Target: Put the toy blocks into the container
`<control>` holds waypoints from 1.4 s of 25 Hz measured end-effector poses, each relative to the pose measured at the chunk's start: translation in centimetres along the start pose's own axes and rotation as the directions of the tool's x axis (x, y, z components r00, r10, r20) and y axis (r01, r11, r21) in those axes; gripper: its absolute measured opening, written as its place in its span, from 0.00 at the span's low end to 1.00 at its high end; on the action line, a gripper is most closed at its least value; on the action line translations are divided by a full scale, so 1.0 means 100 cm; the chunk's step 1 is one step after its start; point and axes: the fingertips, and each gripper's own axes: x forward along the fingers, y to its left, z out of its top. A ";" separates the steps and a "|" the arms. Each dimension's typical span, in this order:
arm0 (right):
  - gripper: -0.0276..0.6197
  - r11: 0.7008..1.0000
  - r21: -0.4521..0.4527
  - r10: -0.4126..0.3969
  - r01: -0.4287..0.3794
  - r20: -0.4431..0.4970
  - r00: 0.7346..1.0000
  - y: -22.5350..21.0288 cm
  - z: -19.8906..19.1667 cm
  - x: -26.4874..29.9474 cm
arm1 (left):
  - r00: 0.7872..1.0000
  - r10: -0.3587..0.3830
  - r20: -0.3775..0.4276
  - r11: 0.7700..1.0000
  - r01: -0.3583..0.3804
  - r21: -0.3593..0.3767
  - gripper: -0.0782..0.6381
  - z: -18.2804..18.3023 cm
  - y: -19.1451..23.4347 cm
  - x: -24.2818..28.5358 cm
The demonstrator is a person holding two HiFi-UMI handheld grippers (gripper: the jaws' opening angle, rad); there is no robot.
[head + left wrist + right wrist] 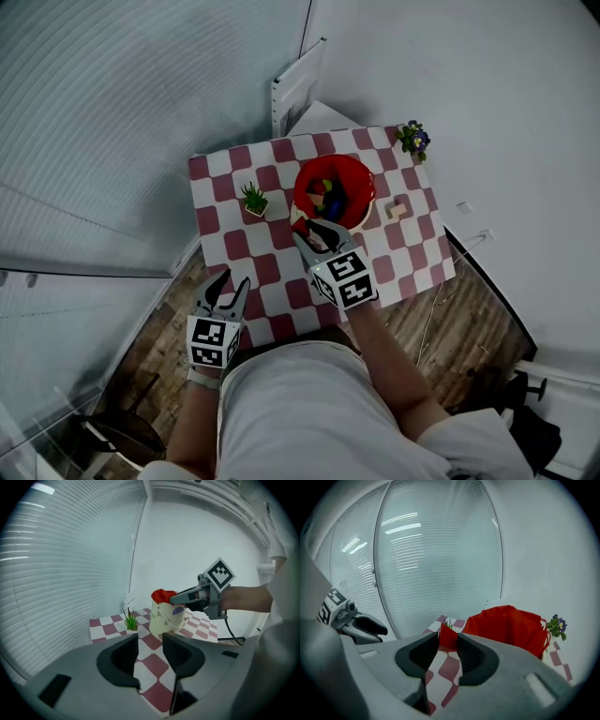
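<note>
- The left gripper (228, 285) hangs by the near edge of the table (412, 272), at about 8 o'clock from the container, its jaws apart with nothing between them.
- The right gripper (306, 232) is clamped on a red block (448, 636), held just beside the container's rim at 7 o'clock and not yet over the opening.
- The red container (366, 174) stands mid-table and already holds several coloured blocks (328, 197).
- A pale block (397, 210) lies on the checked cloth at about 3 o'clock from the container, apart from it.
- The task looks mostly done: the red block needs dropping in, then the pale one fetching.
- A green plant (253, 199) sits at 9 o'clock and a purple-flowered plant (413, 138) at 1 o'clock.
</note>
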 end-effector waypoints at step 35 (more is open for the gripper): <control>0.25 0.979 -0.048 -0.202 0.198 -0.114 0.973 -0.077 0.006 0.014 | 1.000 -0.006 -0.020 1.000 0.006 -0.011 0.33 0.009 0.010 0.022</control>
